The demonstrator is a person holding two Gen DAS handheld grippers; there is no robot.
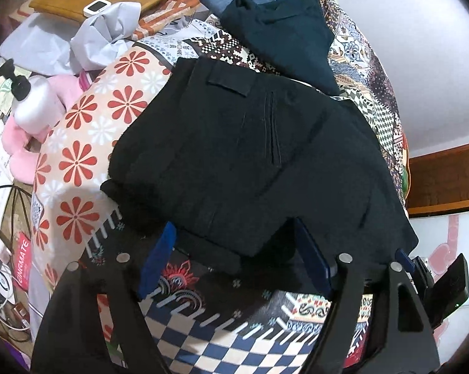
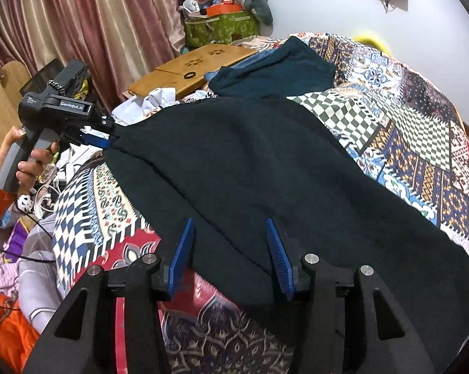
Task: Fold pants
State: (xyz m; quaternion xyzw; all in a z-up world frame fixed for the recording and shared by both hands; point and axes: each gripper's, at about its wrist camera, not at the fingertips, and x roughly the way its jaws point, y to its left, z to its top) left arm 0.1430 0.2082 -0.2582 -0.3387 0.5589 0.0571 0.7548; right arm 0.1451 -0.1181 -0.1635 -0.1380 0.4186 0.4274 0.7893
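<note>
Black pants (image 2: 250, 171) folded flat on patchwork quilt (image 2: 405, 131); right gripper (image 2: 229, 249) jaws apart over near edge; left gripper (image 2: 95, 138) far left, hand-held.

Both views are evenly, softly lit; edges are strongly bowed and darkly vignetted; dark fabric detail is lost.

Left wrist view close above the black pants (image 1: 250, 155) on the quilt (image 1: 88, 143), angled steeply down, right wrist view lower along them, both sharing pants, quilt, wooden board (image 2: 190, 71).
</note>
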